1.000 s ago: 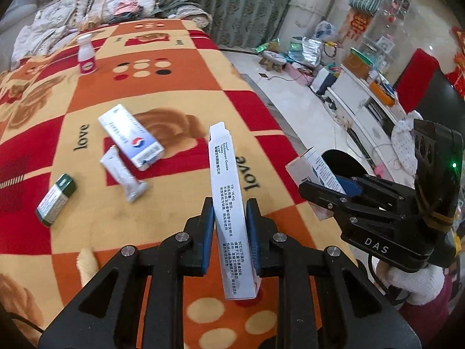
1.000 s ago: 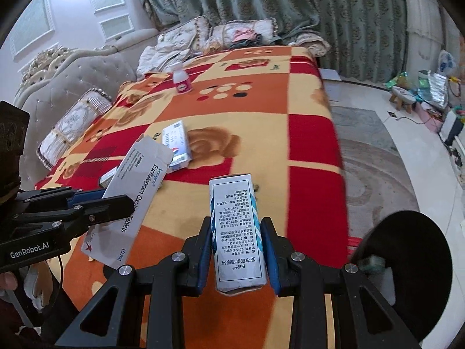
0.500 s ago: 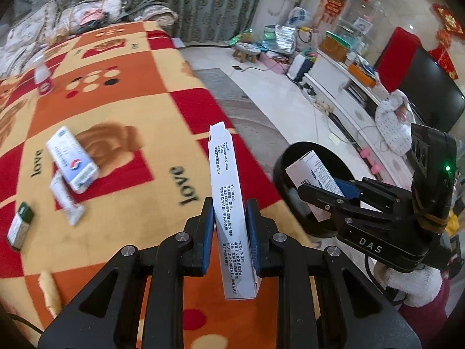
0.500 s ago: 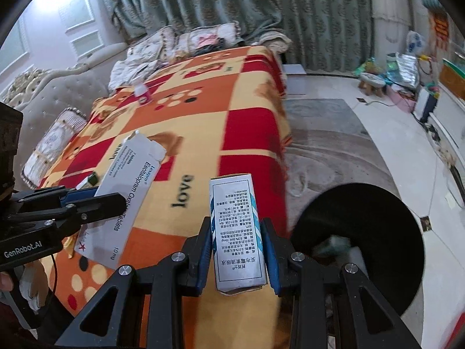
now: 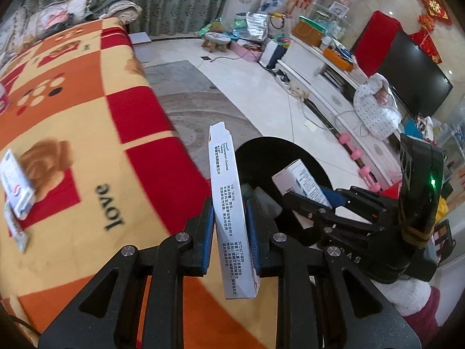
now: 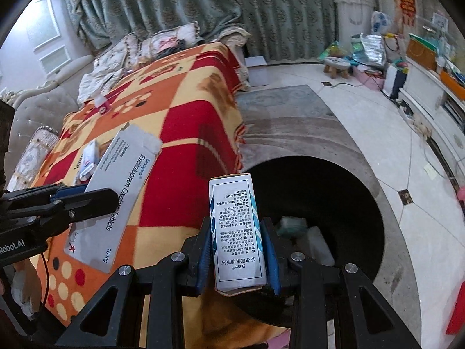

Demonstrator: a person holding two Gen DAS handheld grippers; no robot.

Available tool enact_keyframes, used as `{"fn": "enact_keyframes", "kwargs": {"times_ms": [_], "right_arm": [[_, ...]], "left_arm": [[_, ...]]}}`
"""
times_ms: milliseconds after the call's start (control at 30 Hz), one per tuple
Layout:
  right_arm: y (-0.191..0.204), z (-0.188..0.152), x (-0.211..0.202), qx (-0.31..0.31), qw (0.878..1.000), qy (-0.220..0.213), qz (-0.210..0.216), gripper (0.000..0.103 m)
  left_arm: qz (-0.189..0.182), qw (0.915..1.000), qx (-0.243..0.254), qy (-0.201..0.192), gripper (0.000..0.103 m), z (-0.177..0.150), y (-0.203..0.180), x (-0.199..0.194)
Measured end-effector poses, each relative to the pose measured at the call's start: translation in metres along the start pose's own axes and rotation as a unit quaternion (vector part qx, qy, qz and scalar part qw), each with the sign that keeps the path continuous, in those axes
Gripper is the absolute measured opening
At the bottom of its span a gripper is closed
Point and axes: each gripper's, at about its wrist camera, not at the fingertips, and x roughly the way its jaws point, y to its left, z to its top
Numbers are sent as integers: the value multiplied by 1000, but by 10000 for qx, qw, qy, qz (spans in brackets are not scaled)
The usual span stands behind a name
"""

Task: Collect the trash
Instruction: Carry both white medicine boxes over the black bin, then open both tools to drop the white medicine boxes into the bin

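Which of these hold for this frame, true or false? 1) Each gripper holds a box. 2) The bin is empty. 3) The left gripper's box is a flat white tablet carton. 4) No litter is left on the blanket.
1) True: the left gripper is shut on the tablet carton, and the right gripper is shut on the eye-drop box.
2) False: the black bin already has pale items at its bottom.
3) True: it is a flat white carton, seen edge-on from the left wrist.
4) False: a blue-and-white box and a wrapper lie on the blanket.
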Motion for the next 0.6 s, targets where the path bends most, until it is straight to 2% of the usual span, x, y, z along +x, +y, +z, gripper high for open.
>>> {"fn": "enact_keyframes", "kwargs": {"times_ms": [367,600], "right_arm": [[-35,-5,6,329,9992,121,-196,31],[-43,-6,6,401,9986,107,-327,31]], "left_arm": [[-256,9996,-3,126,19,12,-18,33],[-352,9993,-27,77,20,16,-21,38]]}}
